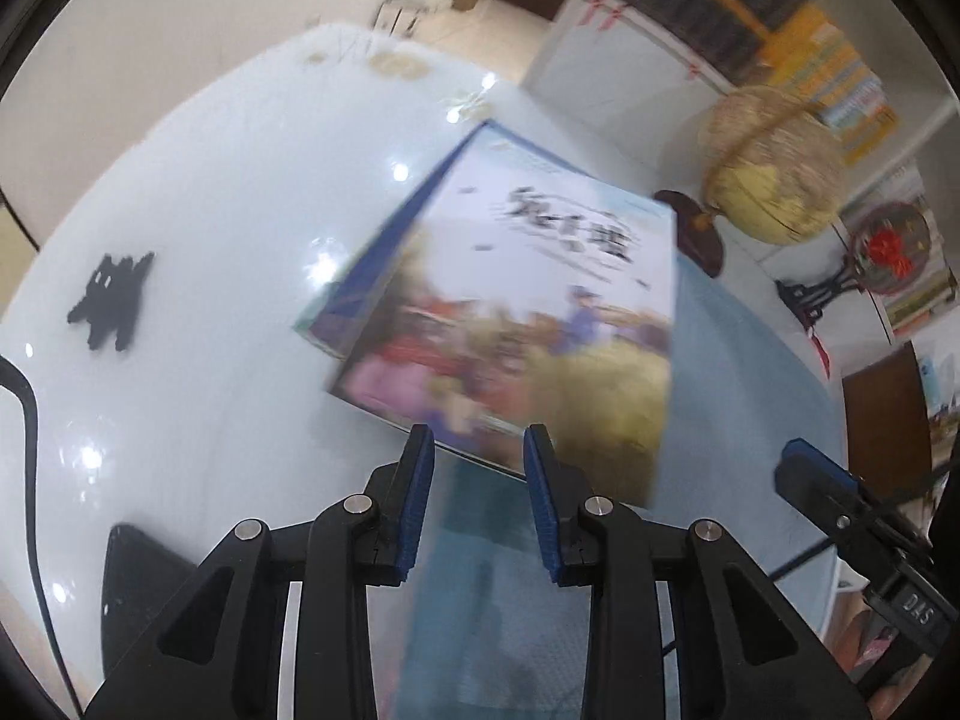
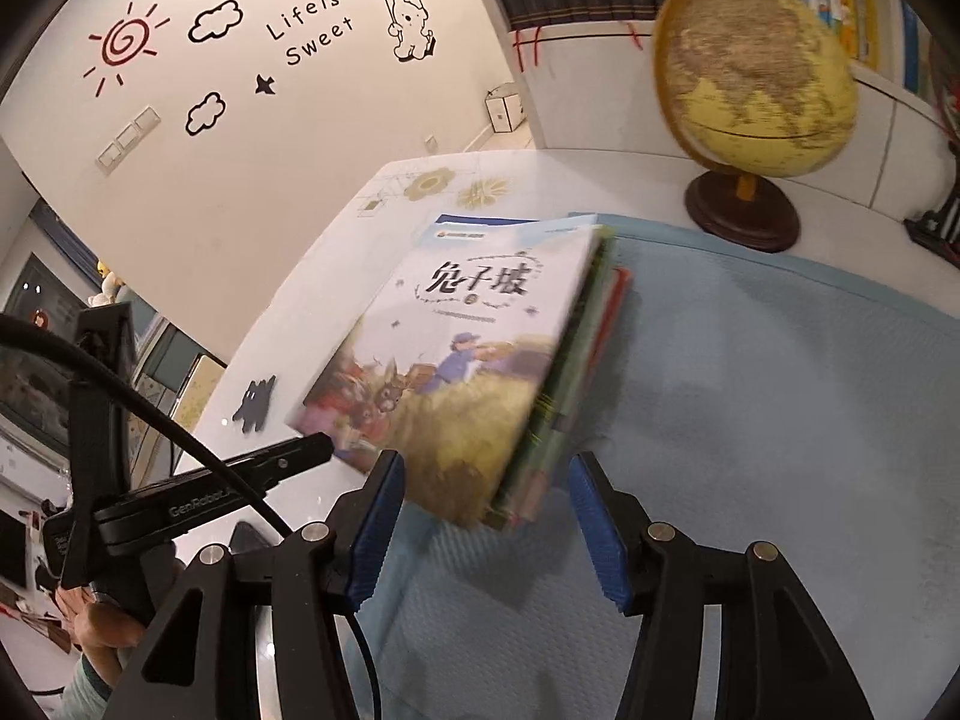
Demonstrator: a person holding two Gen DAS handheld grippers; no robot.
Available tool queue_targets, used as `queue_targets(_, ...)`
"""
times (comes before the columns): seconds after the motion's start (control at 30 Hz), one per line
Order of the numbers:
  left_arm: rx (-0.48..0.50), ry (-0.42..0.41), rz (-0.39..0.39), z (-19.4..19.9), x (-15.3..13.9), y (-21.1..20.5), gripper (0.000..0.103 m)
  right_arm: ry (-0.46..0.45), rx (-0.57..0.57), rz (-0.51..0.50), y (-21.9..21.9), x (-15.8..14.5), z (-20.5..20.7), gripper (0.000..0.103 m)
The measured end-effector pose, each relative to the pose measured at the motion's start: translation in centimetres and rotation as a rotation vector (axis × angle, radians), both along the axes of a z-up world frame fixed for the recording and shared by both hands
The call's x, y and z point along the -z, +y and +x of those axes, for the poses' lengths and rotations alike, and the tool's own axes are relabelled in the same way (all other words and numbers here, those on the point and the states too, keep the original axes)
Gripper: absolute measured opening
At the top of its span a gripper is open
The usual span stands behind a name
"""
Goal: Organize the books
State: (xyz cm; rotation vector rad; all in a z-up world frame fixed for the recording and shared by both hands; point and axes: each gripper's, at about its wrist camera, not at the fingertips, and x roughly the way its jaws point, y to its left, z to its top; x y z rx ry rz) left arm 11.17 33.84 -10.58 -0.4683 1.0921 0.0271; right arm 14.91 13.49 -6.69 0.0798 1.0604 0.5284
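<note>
The stack of books (image 2: 480, 372) lies squared on the worktop (image 1: 198, 252); both the left gripper (image 1: 479, 450) and right gripper (image 2: 487, 480) stand released, jaws empty, probably after tidying it.

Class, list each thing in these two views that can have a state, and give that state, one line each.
Top book: closed, cover up, lying on the stack.
Stack of books: flat, edges uneven, partly on the blue mat.
Globe: upright on its stand.
Left claw: open, nothing between its pads.
Right claw: open, stack's near corner between its pads, not gripped.
</note>
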Motion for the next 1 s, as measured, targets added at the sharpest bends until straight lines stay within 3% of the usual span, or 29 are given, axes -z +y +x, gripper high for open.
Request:
queue_targets(0.07,0.018,-0.036,0.069,-0.5,-1.9,-3.0,0.028,-0.006,-0.005,0.002,-1.7,-0.5,-0.5,0.056)
queue_targets(0.17,0.059,-0.073,0.104,-0.9,-4.1,-7.6,0.028,-0.018,0.011,0.002,-5.2,-1.5,-1.3,0.056)
queue_targets(0.3,0.120,-0.120,0.094,-0.9,-6.9,-13.9,0.028,-0.047,0.076,-0.003,-11.1,-3.5,-2.3,0.057)
queue_targets(0.53,0.206,-0.179,0.102,-1.2,-11.0,-24.6,0.028,-0.071,0.242,-0.139,-21.6,-7.0,-5.0,0.059)
queue_targets(0.6,0.241,-0.172,0.093,-1.4,-11.6,-27.5,0.029,-0.080,0.289,-0.157,-24.2,-7.6,-6.0,0.061)
queue_targets(0.7,0.287,-0.159,0.107,-2.0,-12.1,-32.1,0.029,-0.103,0.383,-0.186,-28.5,-8.2,-7.8,0.072)
queue_targets(0.83,0.313,-0.129,0.099,-3.0,-11.7,-36.4,0.032,-0.126,0.453,-0.203,-32.9,-8.7,-9.5,0.072)
queue_targets(1.0,0.342,-0.096,0.180,-4.0,-10.6,-41.3,0.032,-0.131,0.519,-0.206,-36.9,-8.8,-10.4,0.072)
